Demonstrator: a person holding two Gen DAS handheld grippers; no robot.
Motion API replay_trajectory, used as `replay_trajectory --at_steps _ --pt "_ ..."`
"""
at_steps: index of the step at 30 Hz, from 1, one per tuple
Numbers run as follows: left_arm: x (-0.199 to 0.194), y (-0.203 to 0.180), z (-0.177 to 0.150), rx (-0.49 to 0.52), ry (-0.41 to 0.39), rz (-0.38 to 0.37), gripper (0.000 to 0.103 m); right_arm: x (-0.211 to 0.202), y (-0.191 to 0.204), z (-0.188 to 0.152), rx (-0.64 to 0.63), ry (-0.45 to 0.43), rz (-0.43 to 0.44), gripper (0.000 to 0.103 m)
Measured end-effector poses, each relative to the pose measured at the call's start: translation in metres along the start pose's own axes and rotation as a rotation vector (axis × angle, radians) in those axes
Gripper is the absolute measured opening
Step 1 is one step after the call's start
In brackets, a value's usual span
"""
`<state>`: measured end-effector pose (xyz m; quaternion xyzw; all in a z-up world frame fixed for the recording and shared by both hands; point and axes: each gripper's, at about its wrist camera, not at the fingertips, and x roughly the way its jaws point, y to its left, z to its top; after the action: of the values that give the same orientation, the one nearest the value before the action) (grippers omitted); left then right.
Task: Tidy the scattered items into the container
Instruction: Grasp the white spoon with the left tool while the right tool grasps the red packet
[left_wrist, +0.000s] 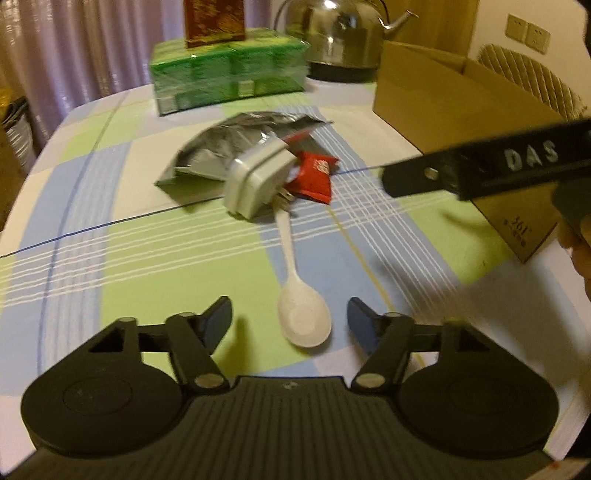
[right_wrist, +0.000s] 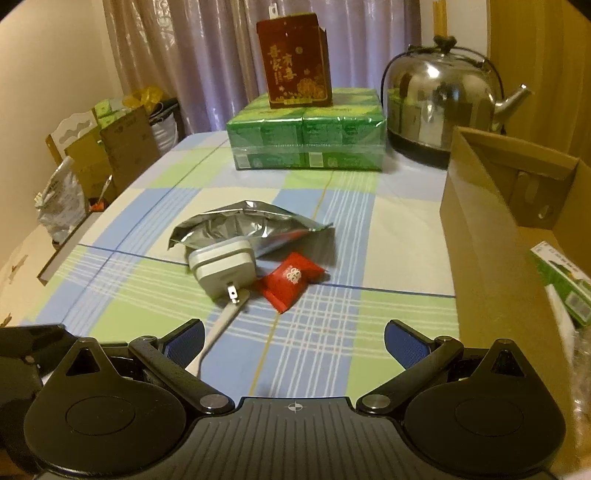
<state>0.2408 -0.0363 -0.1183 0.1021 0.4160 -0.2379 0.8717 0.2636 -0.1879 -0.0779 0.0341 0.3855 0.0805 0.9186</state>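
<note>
A white plastic spoon (left_wrist: 295, 291) lies on the checked tablecloth, its bowl between the open fingers of my left gripper (left_wrist: 290, 314), untouched. Its handle runs under a white plug adapter (left_wrist: 255, 181) that leans on a crumpled silver foil bag (left_wrist: 229, 144), with a red candy wrapper (left_wrist: 314, 173) beside it. My right gripper (right_wrist: 293, 341) is open and holds nothing, just short of the adapter (right_wrist: 223, 267), red wrapper (right_wrist: 291, 280) and foil bag (right_wrist: 251, 227); the spoon handle (right_wrist: 221, 321) passes by its left finger. The open cardboard box (right_wrist: 480, 236) stands at the right, with a green carton (right_wrist: 561, 284) inside.
A green shrink-wrapped pack (right_wrist: 306, 136) with a dark red box (right_wrist: 295, 62) on top sits at the table's far end beside a steel kettle (right_wrist: 439, 99). Cartons and bags (right_wrist: 92, 158) crowd the left table edge. The right gripper's black side (left_wrist: 491, 162) crosses the left wrist view before the cardboard box (left_wrist: 436, 96).
</note>
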Motion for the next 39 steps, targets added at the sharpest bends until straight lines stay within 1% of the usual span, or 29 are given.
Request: replay_trajectory --at_steps 2,3,5,8,9,10,11,21,22,23,24,26,27,28,29,32,34,37,39 --pt "0.008 -0.001 0.000 0.008 0.006 -0.010 0.049 0.009 -0.001 0.001 0.002 0.006 -0.002 0.101" --pt "0.011 -0.001 0.000 0.010 0.006 -0.012 0.047 0.013 -0.002 0.001 0.002 0.010 -0.003 0.101" --pt "0.016 -0.001 0.000 0.017 0.012 -0.016 0.039 0.021 -0.004 -0.001 0.005 0.018 -0.004 0.101" --pt "0.018 -0.001 0.000 0.038 0.010 -0.013 0.035 0.031 -0.007 -0.002 0.010 0.026 -0.011 0.101" --pt "0.019 -0.001 0.000 0.037 0.008 -0.014 0.033 0.033 -0.008 -0.003 0.011 0.029 -0.011 0.101" --pt "0.018 0.000 0.000 0.034 0.004 -0.013 0.026 0.036 -0.008 -0.003 0.013 0.031 -0.012 0.101" --pt "0.018 0.002 0.000 0.029 -0.001 -0.010 0.024 0.038 -0.009 -0.003 0.013 0.032 -0.013 0.101" --pt "0.025 0.015 0.007 -0.019 -0.034 0.037 0.023 0.055 -0.007 0.003 0.013 0.010 -0.013 0.101" --pt "0.026 0.017 0.009 -0.023 -0.039 0.044 0.016 0.057 -0.007 0.005 0.013 0.005 -0.013 0.101" --pt "0.028 0.019 0.011 -0.028 -0.042 0.053 0.013 0.059 -0.006 0.006 0.011 0.000 -0.013 0.101" --pt "0.029 0.021 0.012 -0.032 -0.045 0.062 0.013 0.062 -0.006 0.008 0.011 -0.006 -0.012 0.101" --pt "0.032 0.024 0.014 -0.043 -0.049 0.055 0.013 0.068 -0.005 0.011 0.012 -0.015 -0.016 0.099" --pt "0.032 0.025 0.015 -0.043 -0.050 0.052 0.013 0.072 -0.005 0.012 0.013 -0.016 -0.016 0.097" --pt "0.032 0.025 0.014 -0.038 -0.052 0.051 0.013 0.076 -0.004 0.014 0.010 -0.015 -0.013 0.092" --pt "0.032 0.024 0.014 -0.034 -0.054 0.049 0.013 0.080 -0.004 0.015 0.002 -0.013 -0.010 0.091" --pt "0.031 0.026 0.013 -0.039 -0.059 0.036 0.013 0.091 -0.002 0.018 -0.057 -0.016 -0.011 0.090" --pt "0.031 0.027 0.012 -0.045 -0.062 0.036 0.015 0.099 -0.002 0.019 -0.089 -0.009 -0.013 0.090" --pt "0.031 0.027 0.012 -0.052 -0.067 0.042 0.016 0.112 -0.010 0.020 -0.051 0.010 -0.020 0.089" --pt "0.032 0.026 0.012 -0.053 -0.064 0.043 0.021 0.118 -0.012 0.021 -0.031 0.016 -0.023 0.085"
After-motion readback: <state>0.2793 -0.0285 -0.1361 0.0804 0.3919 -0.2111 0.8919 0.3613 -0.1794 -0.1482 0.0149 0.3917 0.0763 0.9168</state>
